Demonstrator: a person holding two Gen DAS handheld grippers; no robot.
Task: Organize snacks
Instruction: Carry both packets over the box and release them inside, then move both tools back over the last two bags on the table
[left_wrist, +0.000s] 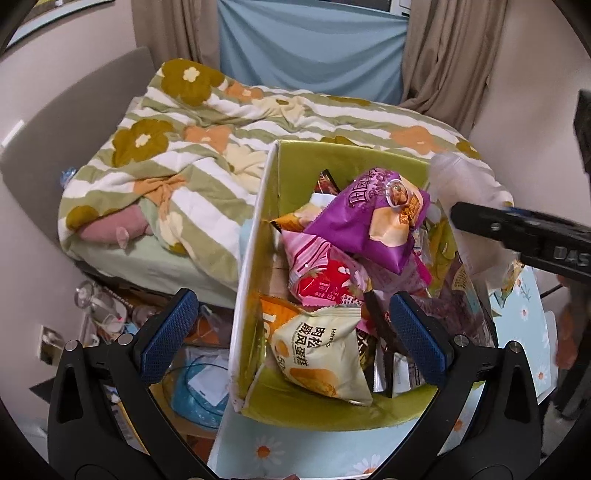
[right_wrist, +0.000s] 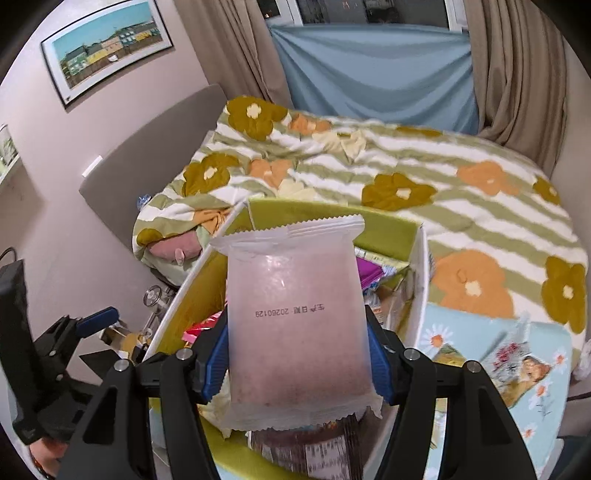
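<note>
Half the green box (right_wrist: 388, 225) hides behind the clamped frosted packet (right_wrist: 295, 317) — contents indistinct.

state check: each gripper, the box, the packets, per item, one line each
left gripper: open, empty, above the box
right gripper: shut on frosted pink packet, held upright
green box: open-topped, piled with snacks
purple packet: sealed, on top of the pile
cream packet: sealed, near front wall

Flowered striped quilt (right_wrist: 388, 173) on bed; blue sheet (right_wrist: 373, 81), beige curtains (right_wrist: 517, 74); framed picture (right_wrist: 107, 48)
</note>
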